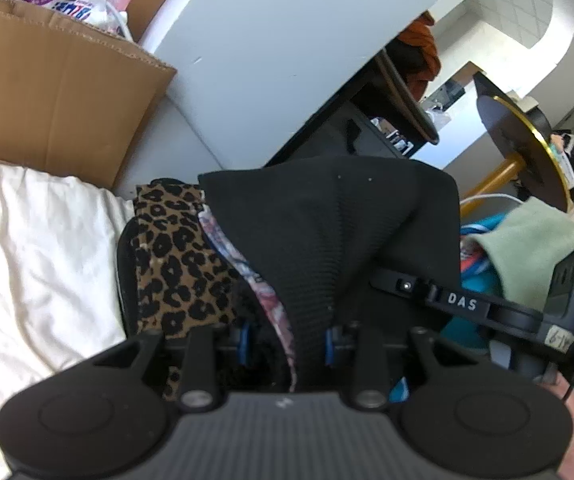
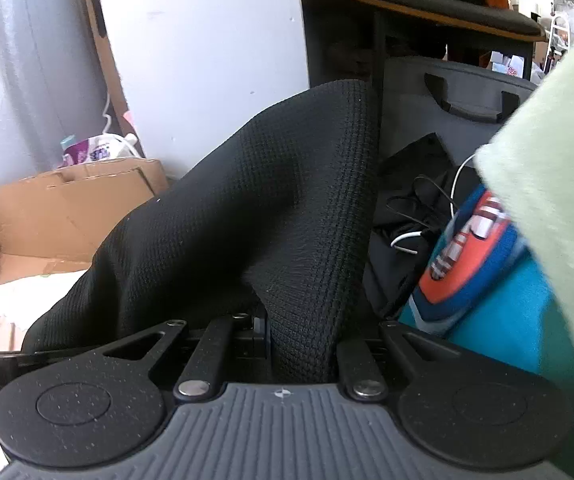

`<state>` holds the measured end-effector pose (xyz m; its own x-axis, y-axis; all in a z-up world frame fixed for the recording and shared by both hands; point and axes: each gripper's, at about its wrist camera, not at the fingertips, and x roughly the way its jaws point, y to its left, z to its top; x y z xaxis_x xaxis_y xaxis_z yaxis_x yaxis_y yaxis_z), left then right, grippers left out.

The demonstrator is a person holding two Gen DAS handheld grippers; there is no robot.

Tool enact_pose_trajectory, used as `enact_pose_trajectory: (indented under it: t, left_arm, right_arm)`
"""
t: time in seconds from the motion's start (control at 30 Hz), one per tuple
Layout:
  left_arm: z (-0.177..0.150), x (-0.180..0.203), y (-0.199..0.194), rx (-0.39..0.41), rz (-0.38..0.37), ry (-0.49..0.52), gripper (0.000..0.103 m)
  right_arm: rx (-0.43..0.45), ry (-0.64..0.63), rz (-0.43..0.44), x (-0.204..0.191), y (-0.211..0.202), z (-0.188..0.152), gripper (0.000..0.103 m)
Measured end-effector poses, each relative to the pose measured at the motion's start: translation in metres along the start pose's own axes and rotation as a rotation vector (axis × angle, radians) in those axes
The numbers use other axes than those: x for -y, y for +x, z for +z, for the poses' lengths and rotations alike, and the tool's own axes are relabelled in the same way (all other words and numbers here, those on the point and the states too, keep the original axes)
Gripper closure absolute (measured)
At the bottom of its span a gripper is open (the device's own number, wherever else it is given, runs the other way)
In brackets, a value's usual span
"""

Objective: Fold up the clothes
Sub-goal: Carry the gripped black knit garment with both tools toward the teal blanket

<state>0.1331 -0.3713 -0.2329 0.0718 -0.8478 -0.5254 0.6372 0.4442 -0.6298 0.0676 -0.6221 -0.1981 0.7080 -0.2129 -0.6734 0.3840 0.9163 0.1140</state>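
A black ribbed knit garment (image 1: 327, 232) hangs bunched between both grippers. My left gripper (image 1: 287, 340) is shut on a thick fold of it, and a strip of floral fabric (image 1: 263, 292) is caught in the same pinch. A leopard-print cloth (image 1: 175, 260) lies just left of the jaws. In the right wrist view the black garment (image 2: 255, 208) rises in a tent-like fold. My right gripper (image 2: 301, 340) is shut on its lower edge. The right tool's housing (image 1: 567, 308) shows close by on the right of the left wrist view.
A white cloth (image 1: 35, 264) lies at left, with a cardboard box (image 1: 59, 88) behind it. A pale green cloth (image 2: 547, 200) and teal and orange fabric (image 2: 475, 248) crowd the right. A grey bag (image 2: 427, 100), cables and a dark chair (image 2: 427, 4) stand behind.
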Motion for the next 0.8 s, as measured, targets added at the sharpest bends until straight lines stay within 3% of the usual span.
enact_pose_trajectory:
  t: [0.7, 0.8]
  left_arm:
    - [0.034, -0.076, 0.060, -0.072, 0.047, -0.035, 0.068]
    - [0.034, -0.085, 0.070, -0.095, 0.071, -0.049, 0.068]
  right_arm:
    - [-0.156, 0.003, 0.034, 0.008, 0.121, 0.021, 0.092]
    - [-0.189, 0.024, 0.010, 0.011, 0.138, 0.020, 0.087]
